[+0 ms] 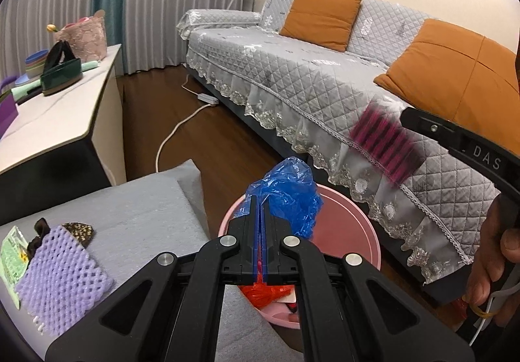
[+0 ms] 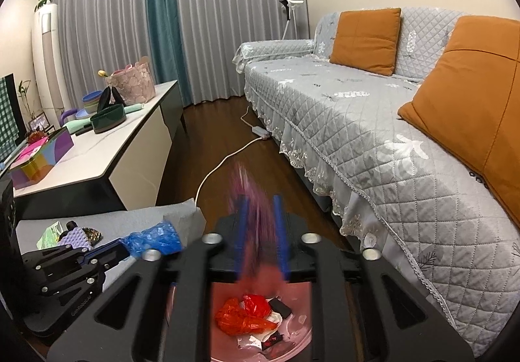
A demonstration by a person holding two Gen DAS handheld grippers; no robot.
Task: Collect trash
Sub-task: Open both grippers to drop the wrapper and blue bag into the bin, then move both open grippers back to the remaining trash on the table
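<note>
— What is the left tool (image 1: pixel 259 199) doing?

— Its blue pads are pressed together on a crumpled blue plastic bag (image 1: pixel 286 196), which it holds above the rim of the pink bin (image 1: pixel 354 225). The bin stands on the wooden floor between the grey-covered low surface (image 1: pixel 146 212) and the sofa (image 1: pixel 325 75).

— And the right tool (image 2: pixel 260 215)?

— Its pads stand apart, with a blurred pink-and-black striped wrapper (image 2: pixel 250 193) between them; whether they grip it cannot be told. It sits directly above the bin, whose inside shows below it in the right wrist view.

— What lies in the bin?

— A red plastic bag (image 2: pixel 247 313), some white scraps and a dark wrapper.

— Anything left outside?

— On the grey surface lie a purple foam net (image 1: pixel 61 267), a green packet (image 1: pixel 11 251) partly under it, and a dark speckled wrapper (image 1: pixel 79 230) touching its far edge. Further off, a white tabletop (image 1: pixel 65 108) carries a green dish, bowls and a pink basket.
</note>
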